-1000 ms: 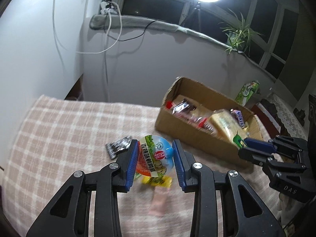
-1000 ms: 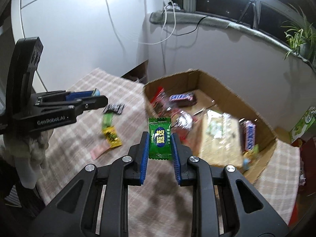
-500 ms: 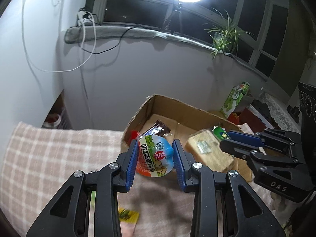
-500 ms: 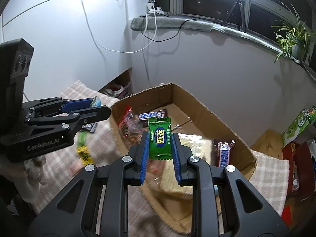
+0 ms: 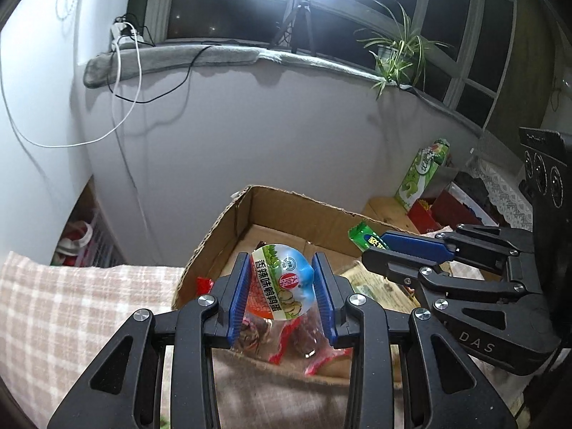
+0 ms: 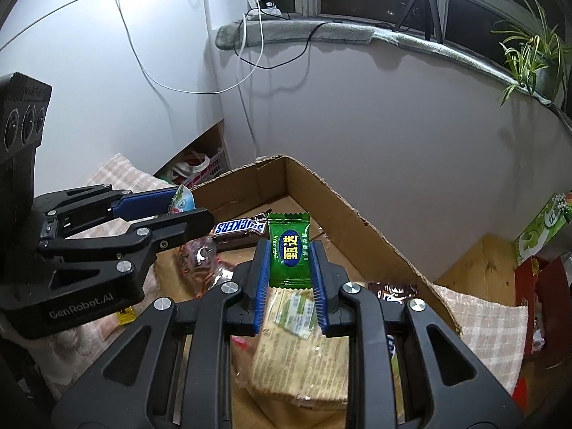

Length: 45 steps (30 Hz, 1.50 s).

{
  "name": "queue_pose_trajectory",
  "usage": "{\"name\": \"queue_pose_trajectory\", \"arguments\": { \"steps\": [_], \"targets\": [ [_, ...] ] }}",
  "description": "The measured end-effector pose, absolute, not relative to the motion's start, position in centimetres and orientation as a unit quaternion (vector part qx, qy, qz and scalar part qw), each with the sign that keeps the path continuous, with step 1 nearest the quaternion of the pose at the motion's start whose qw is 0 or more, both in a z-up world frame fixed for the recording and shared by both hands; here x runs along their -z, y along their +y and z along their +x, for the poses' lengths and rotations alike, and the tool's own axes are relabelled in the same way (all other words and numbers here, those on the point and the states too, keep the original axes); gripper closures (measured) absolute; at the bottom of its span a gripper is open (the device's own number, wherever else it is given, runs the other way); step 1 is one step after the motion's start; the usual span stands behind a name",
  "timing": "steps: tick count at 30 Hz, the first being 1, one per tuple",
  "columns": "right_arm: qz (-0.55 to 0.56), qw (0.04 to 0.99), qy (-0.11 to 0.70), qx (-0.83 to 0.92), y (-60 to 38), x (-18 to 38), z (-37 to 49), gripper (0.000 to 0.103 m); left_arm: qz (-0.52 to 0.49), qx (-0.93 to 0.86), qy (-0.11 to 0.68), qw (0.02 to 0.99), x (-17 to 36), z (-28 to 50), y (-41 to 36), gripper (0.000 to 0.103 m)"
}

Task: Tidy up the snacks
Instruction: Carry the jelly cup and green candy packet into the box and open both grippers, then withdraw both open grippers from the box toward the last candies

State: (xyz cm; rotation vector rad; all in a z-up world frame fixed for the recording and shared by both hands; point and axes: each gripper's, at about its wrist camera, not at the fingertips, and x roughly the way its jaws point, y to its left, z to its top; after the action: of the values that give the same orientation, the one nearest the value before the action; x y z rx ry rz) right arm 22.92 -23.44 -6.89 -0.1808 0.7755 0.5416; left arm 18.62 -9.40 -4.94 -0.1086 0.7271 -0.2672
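Note:
My left gripper (image 5: 282, 286) is shut on a round quail-egg snack pack (image 5: 282, 287) with a blue, green and orange label, held above the near left side of the open cardboard box (image 5: 228, 221). My right gripper (image 6: 289, 261) is shut on a green candy packet (image 6: 289, 254), held over the middle of the box (image 6: 321, 193). Each gripper shows in the other's view: the right one (image 5: 371, 246) with the green packet (image 5: 363, 236), the left one (image 6: 186, 214). A Snickers bar (image 6: 239, 228) and a beige cracker pack (image 6: 304, 350) lie in the box.
The box stands on a pink checked cloth (image 5: 64, 304). A yellow wrapper (image 6: 127, 316) lies on the cloth by the box. A green carton (image 5: 423, 175) and red boxes (image 5: 439, 211) stand to the right. A wall with hanging cables (image 5: 125, 82) rises right behind the box.
Both grippers have moved forward from over the cloth to over the box, each still holding its snack. The loose wrappers on the cloth have dropped out of the left view.

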Motion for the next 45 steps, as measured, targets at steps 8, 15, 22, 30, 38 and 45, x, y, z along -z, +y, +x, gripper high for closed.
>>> {"name": "queue_pose_trajectory", "arguments": {
  "steps": [8, 15, 22, 30, 38, 45],
  "targets": [
    [-0.08, 0.885, 0.381, -0.258, -23.6, 7.7, 24.0, 0.08, -0.052, 0.132, 0.361, 0.921, 5.7, 19.6, -9.9, 0.07],
    [-0.084, 0.887, 0.382, -0.247, -23.8, 7.9, 23.9, 0.079, -0.049, 0.134, 0.365, 0.92, 5.8, 19.9, -10.4, 0.067],
    [-0.083, 0.892, 0.377, -0.233, -24.3, 7.6, 23.7, 0.059, -0.051, 0.129, 0.365, 0.92, 5.6, 19.8, -10.4, 0.06],
    [-0.078, 0.895, 0.374, -0.23, -24.6, 6.6, 22.9, 0.059, -0.051, 0.13, 0.361, 0.922, 5.2, 19.3, -10.3, 0.06],
    [-0.081, 0.9, 0.359, -0.234, -24.3, 4.5, 19.9, 0.059, -0.058, 0.125, 0.352, 0.926, 4.1, 17.4, -9.3, 0.06],
    [-0.084, 0.901, 0.349, -0.242, -23.6, 3.2, 16.7, 0.059, -0.07, 0.107, 0.339, 0.932, 2.6, 14.6, -6.7, 0.06]
  ]
}}
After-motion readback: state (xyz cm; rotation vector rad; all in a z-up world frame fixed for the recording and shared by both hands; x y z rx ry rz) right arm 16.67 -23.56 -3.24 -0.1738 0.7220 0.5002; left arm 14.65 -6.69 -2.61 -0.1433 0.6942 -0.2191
